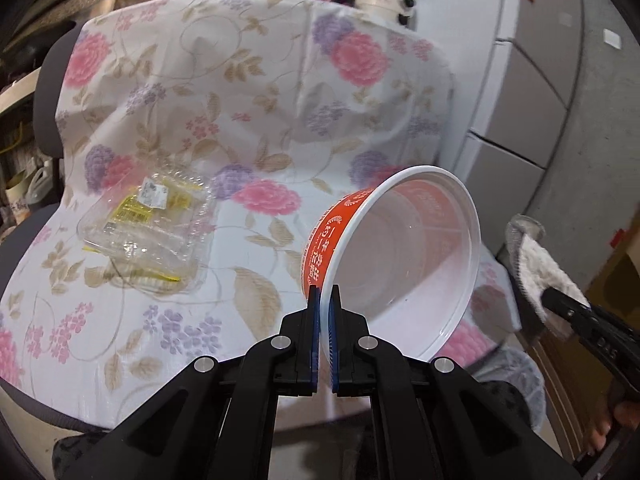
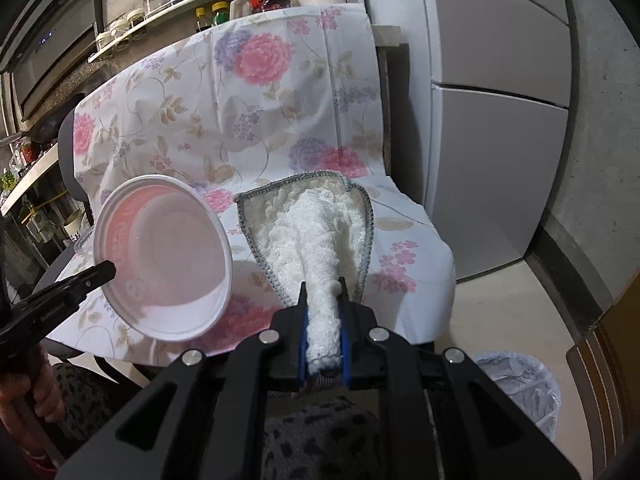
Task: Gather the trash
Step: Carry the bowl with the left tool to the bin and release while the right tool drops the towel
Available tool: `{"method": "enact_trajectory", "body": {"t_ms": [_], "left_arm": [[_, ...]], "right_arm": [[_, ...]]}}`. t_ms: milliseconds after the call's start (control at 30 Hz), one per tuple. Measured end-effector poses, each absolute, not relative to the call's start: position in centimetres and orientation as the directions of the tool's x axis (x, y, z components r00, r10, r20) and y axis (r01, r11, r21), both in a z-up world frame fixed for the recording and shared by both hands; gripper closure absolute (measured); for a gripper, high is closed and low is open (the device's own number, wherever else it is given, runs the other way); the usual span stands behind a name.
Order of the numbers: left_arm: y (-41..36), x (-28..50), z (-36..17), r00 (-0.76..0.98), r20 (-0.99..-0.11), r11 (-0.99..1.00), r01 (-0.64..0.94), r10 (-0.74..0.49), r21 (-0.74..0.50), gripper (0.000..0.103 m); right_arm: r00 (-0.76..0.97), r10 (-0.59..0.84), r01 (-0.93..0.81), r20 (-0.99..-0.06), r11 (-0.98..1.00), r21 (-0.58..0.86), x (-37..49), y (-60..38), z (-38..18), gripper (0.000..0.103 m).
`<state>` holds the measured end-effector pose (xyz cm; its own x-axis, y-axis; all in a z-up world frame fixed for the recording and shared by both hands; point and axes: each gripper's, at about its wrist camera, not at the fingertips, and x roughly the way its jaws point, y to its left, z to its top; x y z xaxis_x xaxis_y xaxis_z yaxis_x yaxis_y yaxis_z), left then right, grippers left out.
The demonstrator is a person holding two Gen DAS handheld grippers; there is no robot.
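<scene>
An orange and white noodle bowl (image 1: 396, 256) hangs tilted above the flowered cloth, empty, its mouth facing me. My left gripper (image 1: 325, 295) is shut on its rim. The same bowl (image 2: 164, 256) shows at the left of the right wrist view, with the left gripper's finger on its edge. My right gripper (image 2: 323, 294) is shut on a white fluffy rag (image 2: 316, 232) with grey stitched edging, which trails onto the cloth. A crumpled clear plastic tray (image 1: 148, 236) with yellow labels lies on the cloth at the left.
The flowered cloth (image 1: 224, 92) covers a chair. A bin lined with a clear bag (image 2: 524, 392) stands on the floor at the lower right. A grey fridge (image 2: 492, 120) is at the right; shelves with bottles and jars (image 2: 216, 12) run behind. A person's patterned sleeve is below.
</scene>
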<state>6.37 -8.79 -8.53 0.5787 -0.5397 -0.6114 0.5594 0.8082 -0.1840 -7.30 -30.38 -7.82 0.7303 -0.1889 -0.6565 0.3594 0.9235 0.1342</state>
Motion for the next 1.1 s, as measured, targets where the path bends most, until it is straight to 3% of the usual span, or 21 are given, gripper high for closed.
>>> {"method": "enact_trajectory", "body": {"t_ms": [500, 800, 1100], "left_arm": [[-18.1, -1.8, -7.4, 0.417, -0.573, 0.6, 0.781, -0.705, -0.17, 0.099], [-27.6, -6.3, -11.4, 0.224, -0.687, 0.442, 0.883, -0.692, -0.158, 0.099], [-34.6, -8.1, -15.4, 0.118, -0.784, 0.364, 0.92, -0.61, -0.145, 0.098]], "right_arm": [[0.653, -0.403, 0.596, -0.641, 0.796, 0.106, -18.7, -36.8, -6.6, 0.091], [0.535, -0.463, 0.733, -0.707, 0.67, 0.116, -24.9, -41.3, -10.6, 0.091], [0.429, -0.37, 0.803, -0.824, 0.573, 0.161, -26.4, -45.5, -17.7, 0.091]]}}
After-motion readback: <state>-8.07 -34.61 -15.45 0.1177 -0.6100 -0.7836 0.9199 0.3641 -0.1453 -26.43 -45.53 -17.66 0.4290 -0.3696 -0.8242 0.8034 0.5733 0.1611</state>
